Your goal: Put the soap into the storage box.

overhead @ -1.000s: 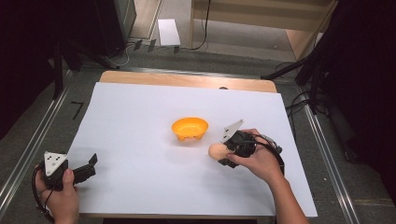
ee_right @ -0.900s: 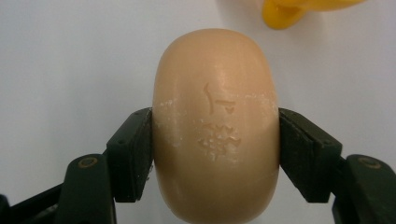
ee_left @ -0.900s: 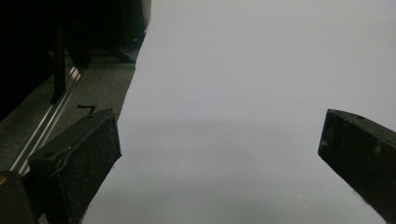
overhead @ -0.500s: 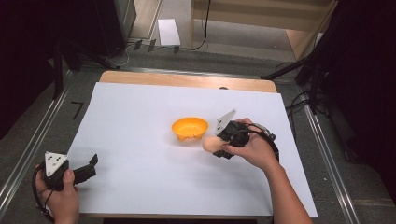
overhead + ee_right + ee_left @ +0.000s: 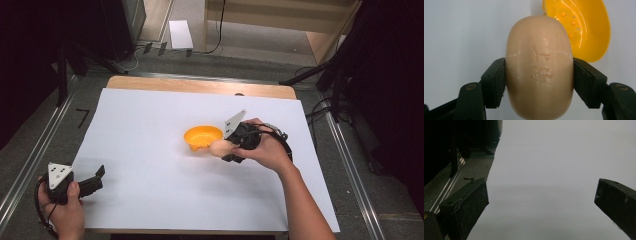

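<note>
High view: the right claw (image 5: 227,150) clamps a beige soap bar (image 5: 220,148) just beside an orange dish (image 5: 202,137) on the white counter (image 5: 150,150). The left claw (image 5: 97,177) rests apart, well away.

Left gripper view: black jaws spread wide over bare counter.

Right gripper view: the soap sits pinched between both jaws, the dish just beyond.

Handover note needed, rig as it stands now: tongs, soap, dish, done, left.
Right tongs: shut on the beige oval soap bar, held off the white table sheet, beside the orange plastic soap dish.
Left tongs: open, holding nothing, near the sheet's front left corner.
Done: soap picked up.
Left: likely set the soap into the dish, then release.
</note>
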Tool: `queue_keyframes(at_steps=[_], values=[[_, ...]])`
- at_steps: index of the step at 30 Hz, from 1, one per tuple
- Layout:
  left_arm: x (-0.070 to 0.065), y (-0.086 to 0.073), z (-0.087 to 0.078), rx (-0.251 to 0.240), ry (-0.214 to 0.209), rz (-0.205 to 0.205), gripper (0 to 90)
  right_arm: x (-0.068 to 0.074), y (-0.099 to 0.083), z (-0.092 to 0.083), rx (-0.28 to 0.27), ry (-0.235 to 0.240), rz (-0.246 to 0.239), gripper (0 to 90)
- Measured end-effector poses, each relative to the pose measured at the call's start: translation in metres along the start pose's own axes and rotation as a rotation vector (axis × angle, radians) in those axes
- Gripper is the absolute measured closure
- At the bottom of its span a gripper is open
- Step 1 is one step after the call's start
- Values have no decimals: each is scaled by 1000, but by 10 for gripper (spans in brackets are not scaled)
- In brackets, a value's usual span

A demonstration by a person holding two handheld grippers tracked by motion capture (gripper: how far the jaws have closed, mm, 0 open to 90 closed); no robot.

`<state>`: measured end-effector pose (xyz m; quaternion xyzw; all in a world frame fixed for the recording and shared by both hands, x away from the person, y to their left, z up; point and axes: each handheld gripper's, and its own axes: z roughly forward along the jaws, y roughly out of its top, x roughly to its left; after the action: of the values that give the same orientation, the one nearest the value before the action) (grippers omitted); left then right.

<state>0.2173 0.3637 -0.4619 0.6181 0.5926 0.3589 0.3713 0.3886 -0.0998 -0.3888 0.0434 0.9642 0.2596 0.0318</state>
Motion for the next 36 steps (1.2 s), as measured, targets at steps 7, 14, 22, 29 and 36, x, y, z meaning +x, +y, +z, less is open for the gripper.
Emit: queue_keyframes(at_steps=[7,14,22,29,36], values=[[0,0,0,1,-1,-2,0,-7,12,6,0,5,-21,331],[0,0,0,2,-2,-2,0,-17,24,9,5,-6,-52,331],[0,0,0,-1,-2,-4,0,-27,38,17,20,5,-73,331],[0,0,0,-1,-3,-5,0,-36,46,21,23,11,-87,330],[1,0,0,-1,-4,-5,0,-42,52,27,34,16,-95,330]])
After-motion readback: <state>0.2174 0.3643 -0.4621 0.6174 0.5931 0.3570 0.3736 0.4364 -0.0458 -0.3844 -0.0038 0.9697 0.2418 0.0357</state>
